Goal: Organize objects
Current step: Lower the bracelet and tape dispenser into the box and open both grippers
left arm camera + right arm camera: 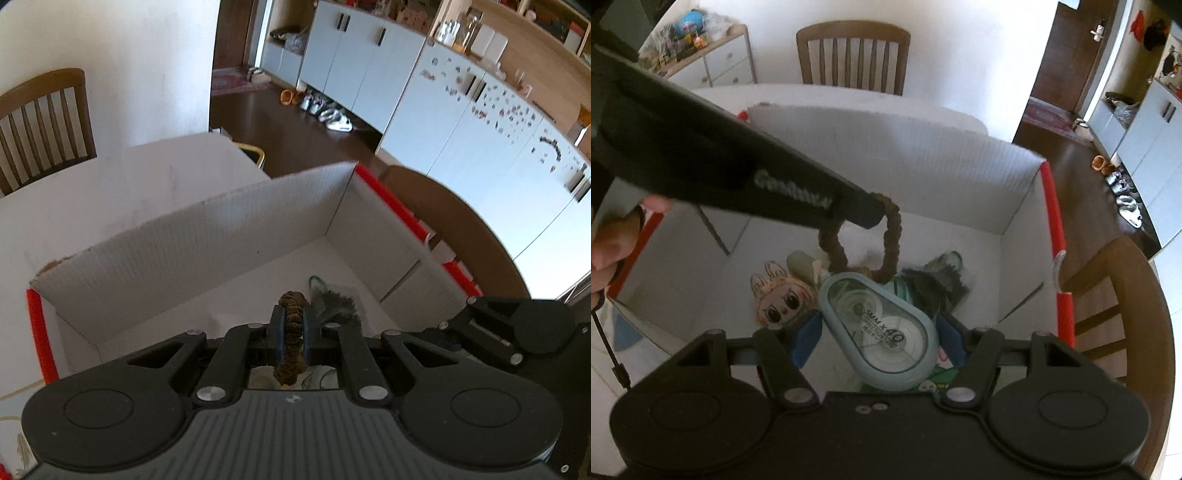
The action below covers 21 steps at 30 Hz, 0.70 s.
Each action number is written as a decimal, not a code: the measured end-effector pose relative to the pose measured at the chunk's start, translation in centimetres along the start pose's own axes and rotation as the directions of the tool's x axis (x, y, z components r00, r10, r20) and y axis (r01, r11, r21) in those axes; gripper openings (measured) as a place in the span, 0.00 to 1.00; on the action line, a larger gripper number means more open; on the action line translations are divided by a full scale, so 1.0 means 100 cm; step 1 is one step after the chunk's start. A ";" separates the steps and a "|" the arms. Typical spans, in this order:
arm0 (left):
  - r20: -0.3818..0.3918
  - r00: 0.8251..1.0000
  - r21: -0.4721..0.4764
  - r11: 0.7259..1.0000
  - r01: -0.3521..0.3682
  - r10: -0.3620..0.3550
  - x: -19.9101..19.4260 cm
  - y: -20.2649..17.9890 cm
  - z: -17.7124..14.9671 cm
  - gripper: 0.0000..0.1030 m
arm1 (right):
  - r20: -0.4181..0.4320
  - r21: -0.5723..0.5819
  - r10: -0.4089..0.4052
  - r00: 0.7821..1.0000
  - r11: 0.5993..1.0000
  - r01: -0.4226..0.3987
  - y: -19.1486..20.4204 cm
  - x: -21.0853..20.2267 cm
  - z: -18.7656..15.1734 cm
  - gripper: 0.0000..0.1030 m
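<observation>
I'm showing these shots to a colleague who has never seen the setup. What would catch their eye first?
Probably the white cardboard box with red edges, filling both views. Over it, the left tool pinches a brown scrunchie that dangles as a loop, while the right tool grips a blue-grey correction tape dispenser. Below them, on the box floor, lie a cartoon character sticker and a dark bundle.

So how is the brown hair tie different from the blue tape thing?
The brown hair tie is a soft, wrinkly fabric ring; the correction tape is a hard, see-through teardrop with printing on it. The hair tie dangles from the shut left gripper, while the tape sits wedged across the wider right gripper. Both are held over the white box.
</observation>
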<state>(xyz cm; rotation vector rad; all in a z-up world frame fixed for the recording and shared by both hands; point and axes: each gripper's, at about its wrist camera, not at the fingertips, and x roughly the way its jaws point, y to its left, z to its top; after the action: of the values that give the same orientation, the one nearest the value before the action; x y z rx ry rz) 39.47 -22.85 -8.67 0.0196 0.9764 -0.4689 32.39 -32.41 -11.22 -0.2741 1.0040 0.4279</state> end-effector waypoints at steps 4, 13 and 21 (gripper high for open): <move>-0.024 0.999 0.023 0.999 -0.024 0.024 0.007 -0.001 -0.005 0.09 | -0.013 -0.007 0.002 1.000 1.000 -0.003 0.001 0.005 0.000 0.65; -0.094 0.995 0.041 0.999 -0.033 0.037 0.021 0.003 -0.006 0.09 | -0.044 0.000 0.019 0.999 1.000 -0.019 -0.002 0.012 0.002 0.65; -0.113 0.992 0.024 0.999 -0.045 0.047 0.024 0.005 -0.008 0.09 | -0.047 -0.003 0.030 0.998 1.000 -0.030 -0.004 0.014 0.005 0.66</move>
<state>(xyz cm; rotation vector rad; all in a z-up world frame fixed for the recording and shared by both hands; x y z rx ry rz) 40.15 -23.06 -11.15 0.0889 1.0808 -0.4396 33.60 -32.28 -12.16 -0.2734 1.0550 0.4522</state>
